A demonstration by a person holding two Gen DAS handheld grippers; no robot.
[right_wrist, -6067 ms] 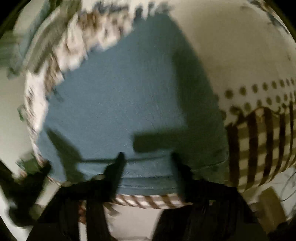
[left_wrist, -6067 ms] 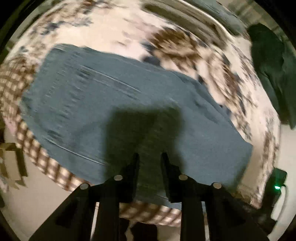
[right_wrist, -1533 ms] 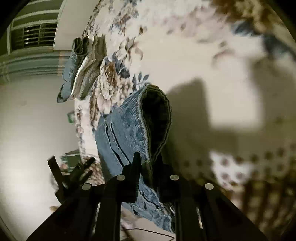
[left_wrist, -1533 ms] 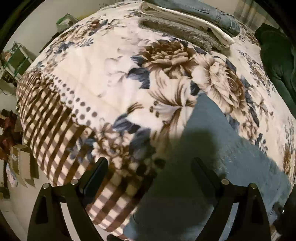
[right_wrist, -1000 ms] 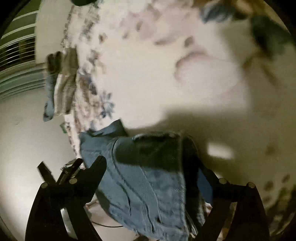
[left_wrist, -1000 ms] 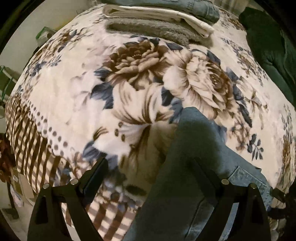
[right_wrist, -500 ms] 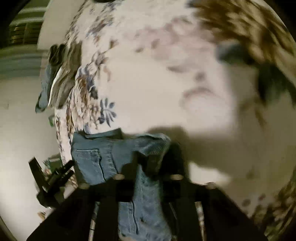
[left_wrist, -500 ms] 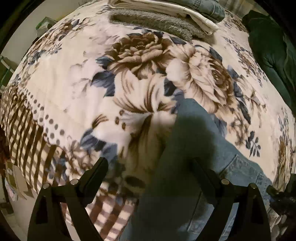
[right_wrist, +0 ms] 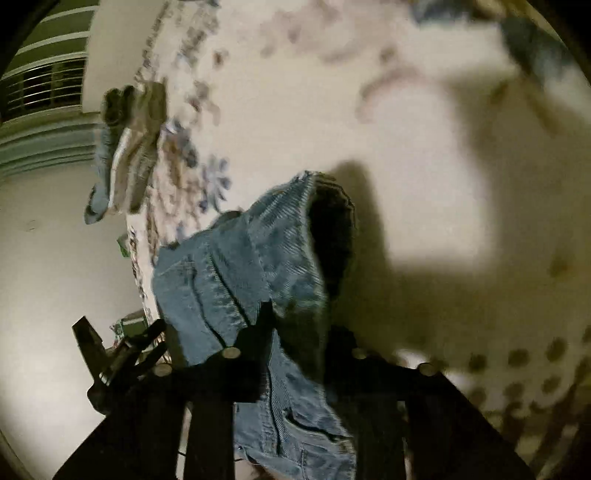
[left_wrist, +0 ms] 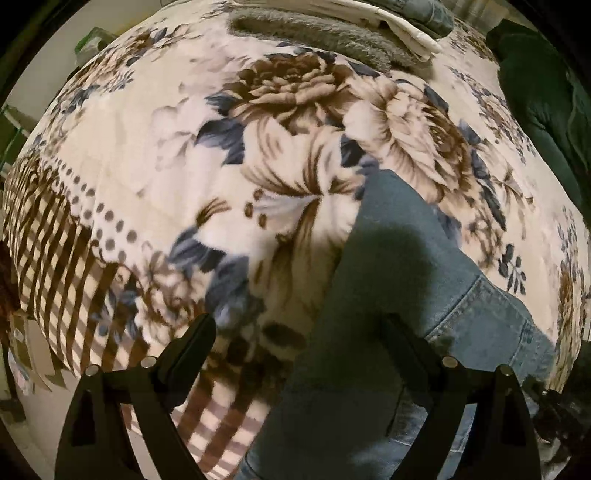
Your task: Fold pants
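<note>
Blue denim pants (left_wrist: 406, 295) lie on a floral blanket (left_wrist: 229, 155) on the bed, running from the middle toward the near right edge. My left gripper (left_wrist: 299, 332) is open and empty, fingers apart just above the pants' near end. My right gripper (right_wrist: 299, 325) is shut on a bunched fold of the pants (right_wrist: 258, 266), holding it raised off the blanket with the open waist or hem edge showing. The left gripper also shows in the right wrist view (right_wrist: 122, 354), at the lower left.
A stack of folded clothes (left_wrist: 332, 29) lies at the far edge of the bed, and it also shows in the right wrist view (right_wrist: 125, 147). A dark green garment (left_wrist: 543, 85) lies at the far right. The blanket's checked border (left_wrist: 55, 258) hangs at the near left.
My right gripper opened about a second ago and has since shut on the pants again and lifted the fold. My left gripper stays open and has shifted slightly over the blanket.
</note>
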